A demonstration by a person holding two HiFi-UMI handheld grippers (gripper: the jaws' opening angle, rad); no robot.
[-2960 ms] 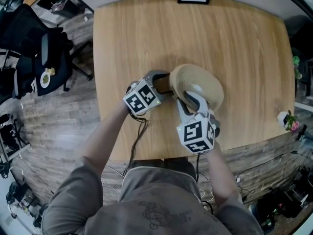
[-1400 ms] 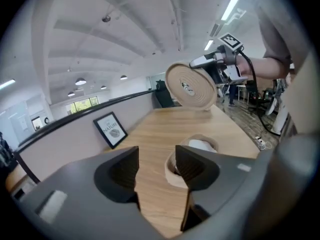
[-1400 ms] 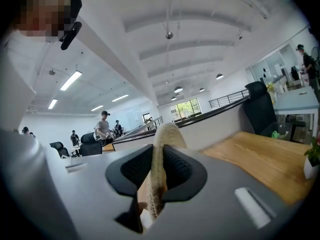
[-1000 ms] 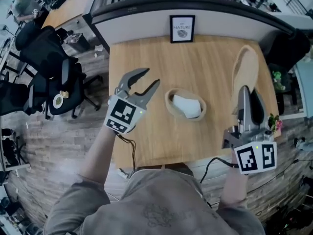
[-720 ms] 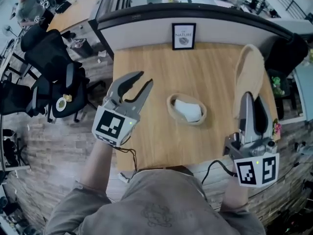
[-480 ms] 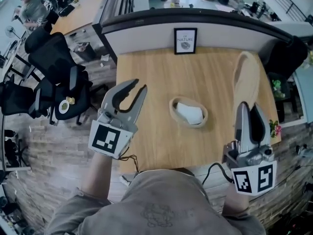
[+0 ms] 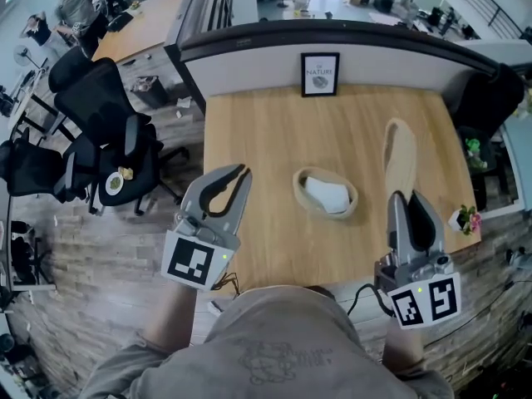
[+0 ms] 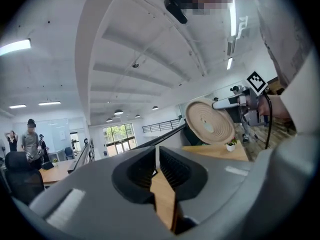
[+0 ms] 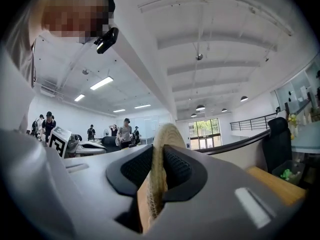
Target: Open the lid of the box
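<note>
A pale wooden table point(image 7: 266, 131) stood in an open office, the uncovered box point(image 7: 301, 188) at its centre. At the box's 3 o'clock, the right gripper point(image 7: 406, 198) clamped the lid point(image 7: 398, 158) edge-on. At 8 o'clock, the left gripper point(image 7: 236, 173) had just been closing, its jaws together and empty.

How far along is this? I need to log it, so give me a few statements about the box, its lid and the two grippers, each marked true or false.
1. The lid is off the box. True.
2. The left gripper holds the lid. False: its jaws have just been closing with nothing between them. The right gripper is the one clamped on the lid's edge.
3. The box is empty. False: something white lies inside it.
4. A framed picture stands at the far edge of the table. True.
</note>
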